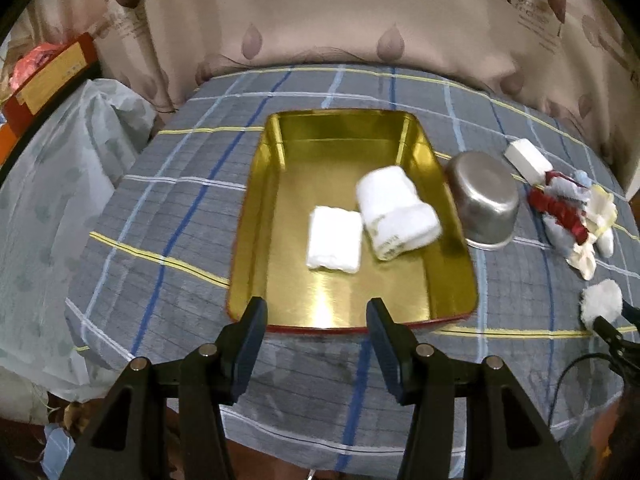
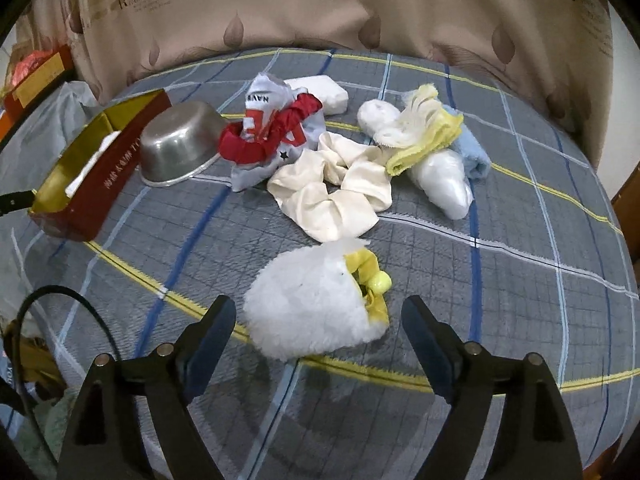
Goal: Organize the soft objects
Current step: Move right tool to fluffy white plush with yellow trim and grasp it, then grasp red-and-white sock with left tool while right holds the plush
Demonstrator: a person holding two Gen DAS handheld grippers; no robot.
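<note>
A gold-lined tin tray (image 1: 280, 216) with red sides lies on the plaid bed. In it lie a folded white cloth (image 1: 334, 238) and a rolled white towel (image 1: 396, 210). My left gripper (image 1: 316, 322) is open and empty at the tray's near rim. My right gripper (image 2: 318, 322) is open around a fluffy white and yellow plush (image 2: 312, 304) that rests on the bed, fingers apart from it. Beyond lie a cream scrunchie (image 2: 332, 192), a red scrunchie on a grey printed cloth (image 2: 264, 132), a yellow-edged cloth (image 2: 424, 132) and a white pouch (image 2: 442, 180).
An upturned steel bowl (image 1: 486, 200) sits right of the tray, also in the right wrist view (image 2: 178, 146). A white block (image 1: 526, 158) lies behind it. Patterned pillows (image 1: 320, 12) line the back. A covered bundle (image 1: 60, 184) and boxes (image 1: 48, 76) stand left. A black cable (image 2: 52, 300) hangs near.
</note>
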